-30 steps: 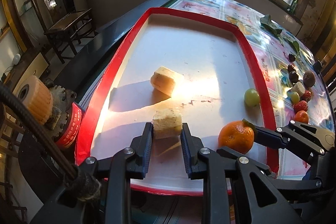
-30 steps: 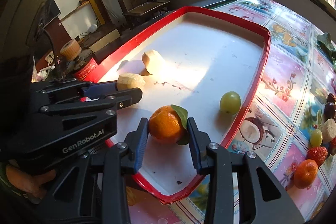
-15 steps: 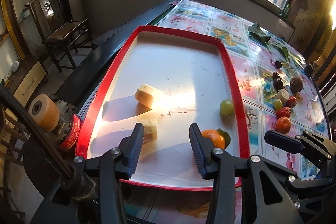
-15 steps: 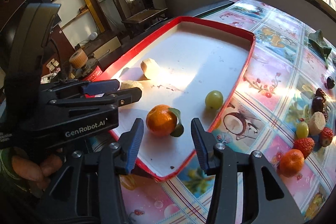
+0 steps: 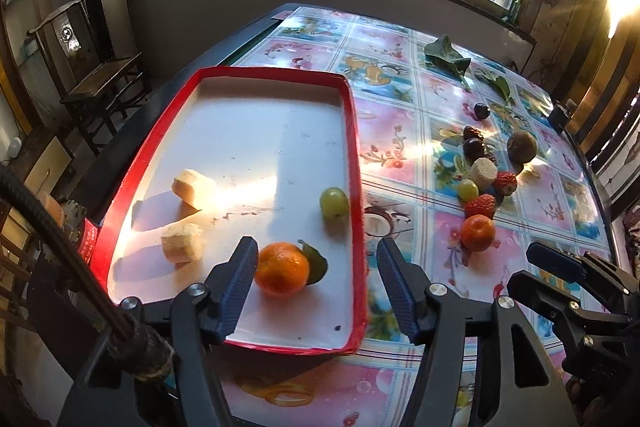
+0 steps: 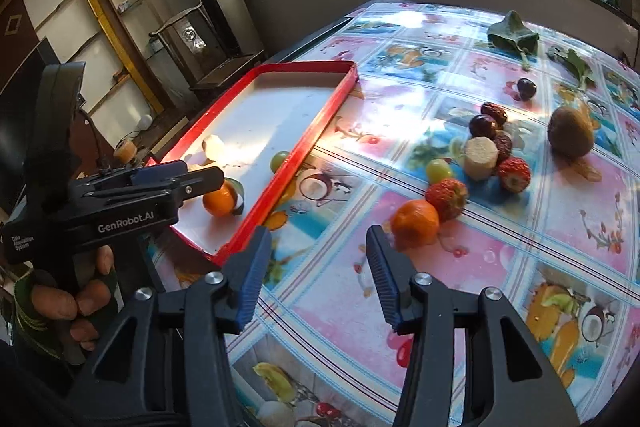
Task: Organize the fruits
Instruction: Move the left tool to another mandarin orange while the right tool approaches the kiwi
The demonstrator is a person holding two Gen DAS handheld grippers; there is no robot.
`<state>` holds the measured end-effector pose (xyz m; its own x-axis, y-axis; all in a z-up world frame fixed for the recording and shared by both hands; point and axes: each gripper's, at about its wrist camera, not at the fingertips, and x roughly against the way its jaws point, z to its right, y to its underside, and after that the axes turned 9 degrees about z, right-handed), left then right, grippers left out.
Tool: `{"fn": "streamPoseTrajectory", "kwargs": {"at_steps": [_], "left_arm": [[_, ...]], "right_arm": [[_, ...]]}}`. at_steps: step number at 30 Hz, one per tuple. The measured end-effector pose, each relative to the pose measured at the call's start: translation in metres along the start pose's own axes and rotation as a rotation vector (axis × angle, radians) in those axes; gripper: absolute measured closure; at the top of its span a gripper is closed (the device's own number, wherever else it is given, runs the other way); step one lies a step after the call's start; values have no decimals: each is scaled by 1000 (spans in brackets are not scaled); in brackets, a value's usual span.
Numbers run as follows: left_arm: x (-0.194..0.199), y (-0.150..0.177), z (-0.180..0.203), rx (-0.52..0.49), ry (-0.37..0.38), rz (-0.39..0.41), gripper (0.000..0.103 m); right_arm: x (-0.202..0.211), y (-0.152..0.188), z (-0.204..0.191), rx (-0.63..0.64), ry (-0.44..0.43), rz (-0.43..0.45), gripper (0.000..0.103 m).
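Our left gripper (image 5: 316, 267) hangs over the near end of the red tray (image 5: 356, 155), its jaws opening with nothing pinched; the tangerine (image 5: 282, 269) with its leaf lies on the tray floor below, close by the left finger (we cannot tell if they touch). Our right gripper (image 6: 316, 259) is over the bare tablecloth (image 6: 500, 247) just outside the tray's rim, jaws also opening and empty. In the tray we see two pale fruit chunks (image 5: 182, 242) near the left wall and a green grape (image 5: 334, 203) by the right wall. The rest sits in a loose cluster on the cloth: a second tangerine (image 6: 414, 223), strawberries (image 6: 446, 193), another grape (image 6: 438, 169), a pale chunk (image 6: 480, 153), dark dates (image 6: 484, 125) and a kiwi (image 6: 570, 133).
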<state>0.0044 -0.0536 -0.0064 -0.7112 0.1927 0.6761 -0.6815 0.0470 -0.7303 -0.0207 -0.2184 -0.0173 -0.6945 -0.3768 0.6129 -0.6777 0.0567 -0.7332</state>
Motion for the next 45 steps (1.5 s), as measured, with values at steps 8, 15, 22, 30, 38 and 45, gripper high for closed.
{"fn": "streamPoseTrajectory", "kwargs": {"at_steps": [8, 15, 22, 30, 38, 45], "left_arm": [[0, 9, 38, -47, 63, -24, 37], [-3, 14, 62, -82, 109, -51, 35], [-9, 18, 84, -106, 160, -85, 35], [-29, 12, 106, -122, 213, -99, 35], [-58, 7, 118, -123, 235, -135, 35], [-80, 7, 122, -112, 246, -173, 35]], "right_arm": [[31, 9, 43, -61, 117, 41, 43], [51, 17, 80, -137, 179, 65, 43], [58, 20, 97, -172, 194, 79, 43], [49, 9, 128, -198, 233, 86, 43], [27, -24, 167, -204, 293, 110, 42], [-4, -57, 195, -184, 319, 102, 37]]}}
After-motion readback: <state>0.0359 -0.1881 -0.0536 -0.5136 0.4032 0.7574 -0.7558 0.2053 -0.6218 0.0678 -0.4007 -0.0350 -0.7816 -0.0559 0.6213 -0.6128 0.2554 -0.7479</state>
